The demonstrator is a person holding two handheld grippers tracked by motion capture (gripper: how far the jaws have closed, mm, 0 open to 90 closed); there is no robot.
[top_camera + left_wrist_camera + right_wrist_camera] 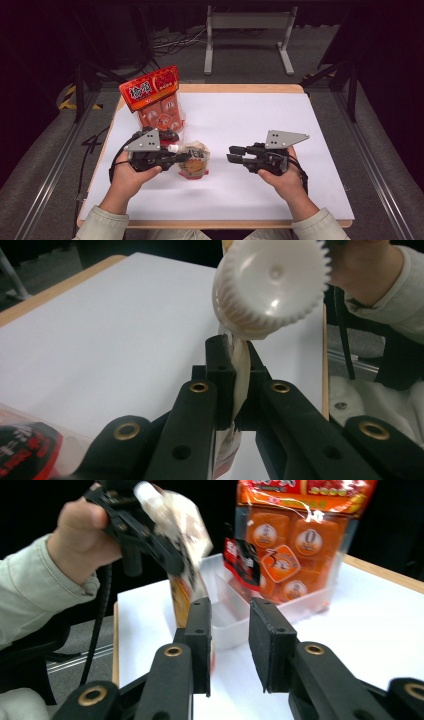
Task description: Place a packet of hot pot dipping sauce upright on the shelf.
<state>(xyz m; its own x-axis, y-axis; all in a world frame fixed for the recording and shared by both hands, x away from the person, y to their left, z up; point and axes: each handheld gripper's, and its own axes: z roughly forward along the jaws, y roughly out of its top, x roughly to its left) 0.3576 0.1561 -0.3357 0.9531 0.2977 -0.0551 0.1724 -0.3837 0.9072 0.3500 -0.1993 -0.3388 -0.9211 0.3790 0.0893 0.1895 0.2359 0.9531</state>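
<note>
A small beige and orange spout pouch (195,162) with a white ribbed cap (173,148) is lifted at the table's left. My left gripper (181,156) is shut on it. In the left gripper view the jaws (235,365) pinch the pouch's thin top edge (241,360) just under the cap (272,285). My right gripper (232,154) hovers a short way to the pouch's right, open and holding nothing. In the right gripper view its jaws (230,645) point at the pouch (187,545), apart from it, and the left gripper (135,525) shows there too.
A tall orange multipack bag (155,95) stands in a clear plastic tray (235,612) at the back left, just behind the left gripper. A white sheet (260,120) covers the wooden table. Bare sheet lies to the right and at the front.
</note>
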